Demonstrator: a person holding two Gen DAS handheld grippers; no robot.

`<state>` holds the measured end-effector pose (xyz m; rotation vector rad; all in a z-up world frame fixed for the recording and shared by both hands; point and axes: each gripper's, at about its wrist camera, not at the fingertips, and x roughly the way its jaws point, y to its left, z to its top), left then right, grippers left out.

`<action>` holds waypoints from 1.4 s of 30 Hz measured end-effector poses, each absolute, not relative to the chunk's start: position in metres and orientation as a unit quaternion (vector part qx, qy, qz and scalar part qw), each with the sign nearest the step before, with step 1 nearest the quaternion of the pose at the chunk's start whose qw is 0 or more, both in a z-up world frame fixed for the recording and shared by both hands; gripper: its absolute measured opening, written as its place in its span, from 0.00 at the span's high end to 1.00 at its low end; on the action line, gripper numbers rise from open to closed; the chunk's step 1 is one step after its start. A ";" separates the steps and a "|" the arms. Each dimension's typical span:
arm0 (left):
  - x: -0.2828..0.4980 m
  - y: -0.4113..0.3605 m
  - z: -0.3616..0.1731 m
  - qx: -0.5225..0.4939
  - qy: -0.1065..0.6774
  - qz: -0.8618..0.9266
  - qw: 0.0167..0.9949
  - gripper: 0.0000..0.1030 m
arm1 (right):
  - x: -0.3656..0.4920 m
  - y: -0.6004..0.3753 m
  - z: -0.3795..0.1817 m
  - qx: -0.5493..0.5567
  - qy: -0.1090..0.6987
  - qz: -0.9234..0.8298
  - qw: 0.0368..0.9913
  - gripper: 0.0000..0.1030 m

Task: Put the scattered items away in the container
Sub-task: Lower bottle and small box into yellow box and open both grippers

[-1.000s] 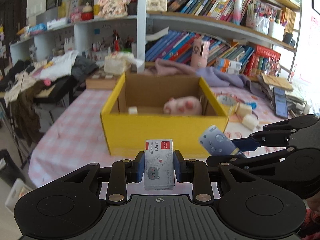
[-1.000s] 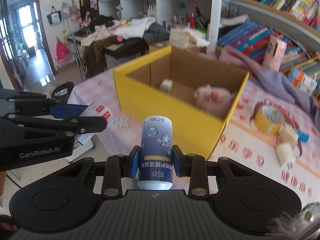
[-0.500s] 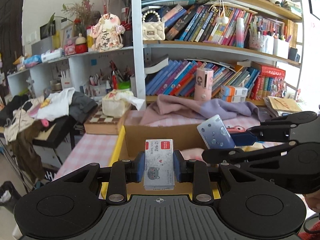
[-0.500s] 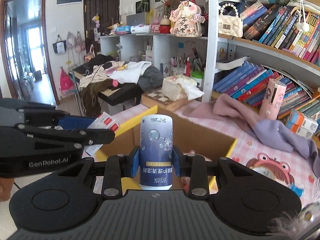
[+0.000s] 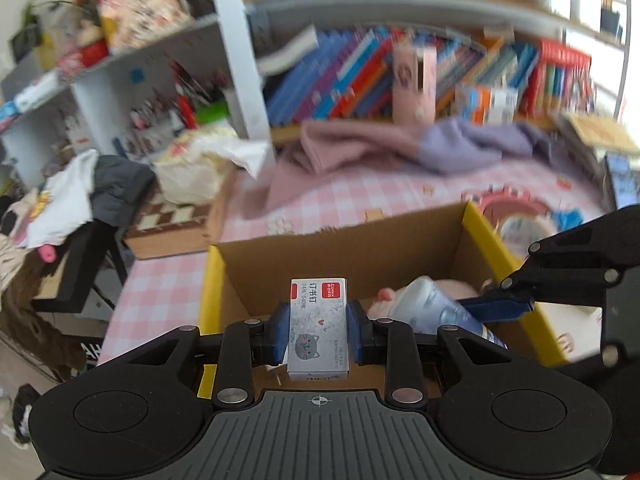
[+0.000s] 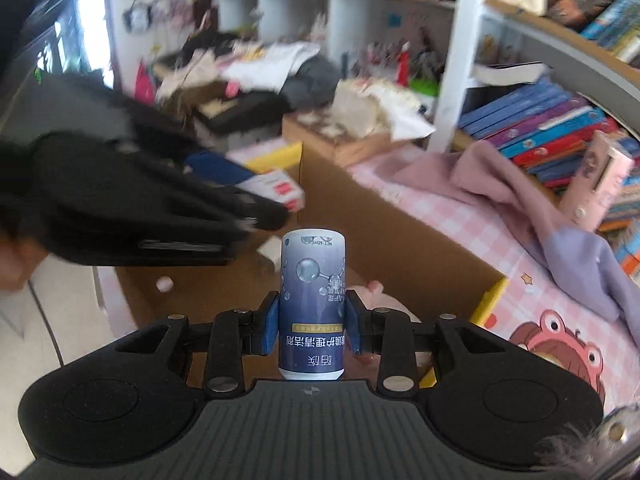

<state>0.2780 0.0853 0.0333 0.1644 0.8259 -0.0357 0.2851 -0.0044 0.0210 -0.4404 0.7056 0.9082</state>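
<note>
My left gripper is shut on a small grey staple box with a red label and holds it over the open yellow cardboard box. My right gripper is shut on a blue-and-white bottle and also hangs over the box. In the left wrist view the right gripper shows at the right with the bottle tilted into the box. A pink plush toy lies inside, partly hidden. A small white cube lies on the box floor.
The box stands on a pink checked tablecloth. A pink and purple cloth lies behind it, before a bookshelf. A tape roll lies to the right. A chessboard box and clothes pile are at left.
Both grippers have moved forward and tilted down, from in front of the box to over its opening. Both still hold their items. The views are motion-blurred.
</note>
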 end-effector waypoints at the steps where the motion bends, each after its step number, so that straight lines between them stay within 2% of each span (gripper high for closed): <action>1: 0.287 0.084 0.027 0.085 0.413 -0.022 0.906 0.73 | 0.288 0.000 0.016 -0.221 0.335 0.430 0.809 0.69; 6: 0.325 0.077 0.000 0.118 0.461 -0.038 0.879 0.73 | 0.298 0.016 -0.008 -0.277 0.355 0.441 0.776 0.69; 14: 0.354 0.073 -0.024 0.141 0.498 -0.055 0.854 0.73 | 0.300 0.025 -0.021 -0.306 0.364 0.455 0.753 0.69; 24: 0.365 0.072 -0.039 0.135 0.523 -0.062 0.839 0.72 | 0.298 0.024 -0.031 -0.321 0.373 0.459 0.740 0.70; 29: 0.361 0.074 -0.032 0.131 0.509 -0.062 0.848 0.68 | 0.297 0.021 -0.031 -0.316 0.376 0.461 0.739 0.69; 31: 0.359 0.075 -0.027 0.130 0.500 -0.057 0.854 0.57 | 0.296 0.020 -0.030 -0.312 0.376 0.462 0.740 0.69; 32: 0.357 0.075 -0.024 0.131 0.495 -0.051 0.857 0.43 | 0.296 0.019 -0.029 -0.308 0.376 0.462 0.742 0.69; 33: 0.355 0.075 -0.020 0.132 0.489 -0.044 0.861 0.34 | 0.297 0.017 -0.028 -0.302 0.375 0.462 0.745 0.69; 37: 0.341 0.078 -0.003 0.128 0.466 -0.032 0.875 0.28 | 0.296 0.011 -0.016 -0.273 0.362 0.466 0.760 0.57; 42: 0.312 0.083 0.030 0.128 0.416 -0.005 0.900 0.24 | 0.289 -0.005 0.007 -0.241 0.338 0.459 0.785 0.53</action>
